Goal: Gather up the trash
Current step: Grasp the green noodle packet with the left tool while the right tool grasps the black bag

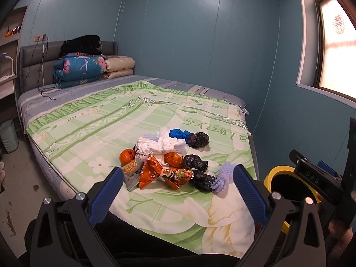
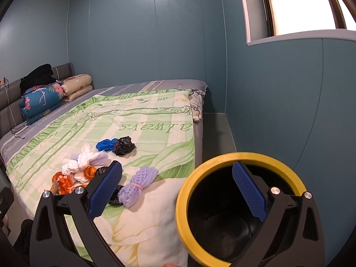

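Jaws: left gripper (image 1: 178, 178) spread wide, holding nothing; right gripper (image 2: 177, 175) spread wide too | Trash: crinkly orange snack wrapper (image 1: 155, 173), soft white plastic bags (image 1: 159, 146), bumpy purple foam net (image 2: 136, 187) piled on green flowery bedsheet (image 1: 100, 129) | Bin: round black bucket with yellow rim (image 2: 222, 162) beside bed, probably near for dropping trash in.

Black gripper (image 1: 178, 178) frames, blue ribbed jaws, silver screws.
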`<control>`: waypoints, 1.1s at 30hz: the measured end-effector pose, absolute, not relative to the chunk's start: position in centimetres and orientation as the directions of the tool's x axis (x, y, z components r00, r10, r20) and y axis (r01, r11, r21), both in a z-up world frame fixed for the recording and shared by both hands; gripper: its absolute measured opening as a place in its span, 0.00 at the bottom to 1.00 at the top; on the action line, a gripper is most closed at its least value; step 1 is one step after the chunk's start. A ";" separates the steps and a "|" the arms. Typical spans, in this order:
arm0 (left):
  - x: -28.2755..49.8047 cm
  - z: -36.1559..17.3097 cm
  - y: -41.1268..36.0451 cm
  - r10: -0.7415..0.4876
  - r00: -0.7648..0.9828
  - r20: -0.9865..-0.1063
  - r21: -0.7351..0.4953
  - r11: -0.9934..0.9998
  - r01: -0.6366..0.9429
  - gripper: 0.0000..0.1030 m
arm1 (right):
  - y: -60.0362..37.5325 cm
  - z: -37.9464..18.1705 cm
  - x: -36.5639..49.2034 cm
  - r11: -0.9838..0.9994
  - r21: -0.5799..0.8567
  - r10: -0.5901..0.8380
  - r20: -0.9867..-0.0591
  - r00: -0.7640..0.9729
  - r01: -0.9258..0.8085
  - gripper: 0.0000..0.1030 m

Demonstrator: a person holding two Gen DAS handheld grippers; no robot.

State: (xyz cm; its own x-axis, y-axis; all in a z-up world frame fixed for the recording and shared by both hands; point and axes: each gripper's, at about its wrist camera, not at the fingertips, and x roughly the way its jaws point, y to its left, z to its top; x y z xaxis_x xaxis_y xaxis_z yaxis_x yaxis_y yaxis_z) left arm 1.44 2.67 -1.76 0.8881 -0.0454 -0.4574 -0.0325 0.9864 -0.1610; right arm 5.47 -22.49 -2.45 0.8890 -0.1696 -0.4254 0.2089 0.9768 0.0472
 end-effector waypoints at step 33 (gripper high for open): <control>18.4 -10.8 13.1 -0.098 0.580 -0.809 -0.096 0.995 0.035 0.92 | -13.7 -9.6 26.4 0.946 0.223 0.306 -0.851 0.427 -0.235 0.92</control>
